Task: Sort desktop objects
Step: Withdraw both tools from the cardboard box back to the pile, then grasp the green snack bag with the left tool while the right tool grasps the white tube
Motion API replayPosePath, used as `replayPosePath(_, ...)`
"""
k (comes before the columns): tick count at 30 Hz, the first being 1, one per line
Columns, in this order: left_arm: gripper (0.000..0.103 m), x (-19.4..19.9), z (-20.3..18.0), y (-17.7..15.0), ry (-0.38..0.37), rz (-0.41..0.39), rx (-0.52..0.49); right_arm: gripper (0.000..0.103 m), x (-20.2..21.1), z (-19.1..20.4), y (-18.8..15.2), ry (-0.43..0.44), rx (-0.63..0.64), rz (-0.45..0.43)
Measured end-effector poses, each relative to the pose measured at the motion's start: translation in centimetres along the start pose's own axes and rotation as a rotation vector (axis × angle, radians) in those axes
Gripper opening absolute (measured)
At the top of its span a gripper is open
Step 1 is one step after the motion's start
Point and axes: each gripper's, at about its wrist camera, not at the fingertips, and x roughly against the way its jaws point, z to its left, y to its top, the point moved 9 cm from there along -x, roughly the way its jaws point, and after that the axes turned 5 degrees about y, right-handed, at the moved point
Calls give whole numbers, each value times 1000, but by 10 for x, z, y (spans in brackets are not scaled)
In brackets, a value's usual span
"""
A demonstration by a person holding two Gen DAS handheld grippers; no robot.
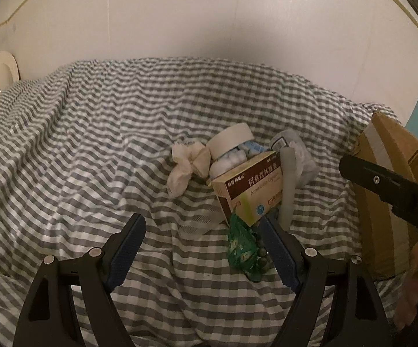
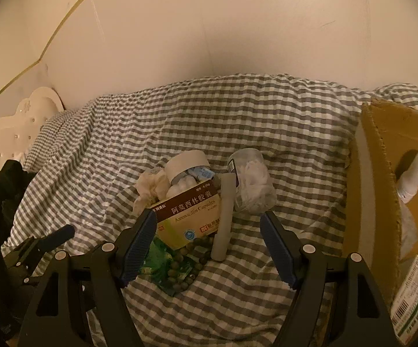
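A pile of small objects lies on the checked cloth. It holds a brown and yellow medicine box, a tape roll, a crumpled tissue, a pale stick, a clear jar of cotton and a green packet with beads. My left gripper is open and empty, just short of the packet. My right gripper is open and empty, its jaws either side of the box and stick.
A cardboard box stands at the right, with a white bottle and a labelled pack in it. A cream headboard and dark fabric are at the left. A wall runs behind.
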Motion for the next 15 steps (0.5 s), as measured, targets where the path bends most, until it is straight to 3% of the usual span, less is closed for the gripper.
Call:
replayPosePath(10,83,-32,-19,-13,-17,69,-54,70,-33,-10,-7,2,11,38)
replayPosePath(12,79,-44,-21,-19,-16,99,-63,70,-44,-14,-12,2,2,54)
replayPosePath(14,66,-58,-25,-27,-23,145,-75,69,-54,-18,-16,4,-11,67)
replayPosePath(15,65,-62,-26,-29,-26,159,-82,68,-59,-21,-18,5,-20,78)
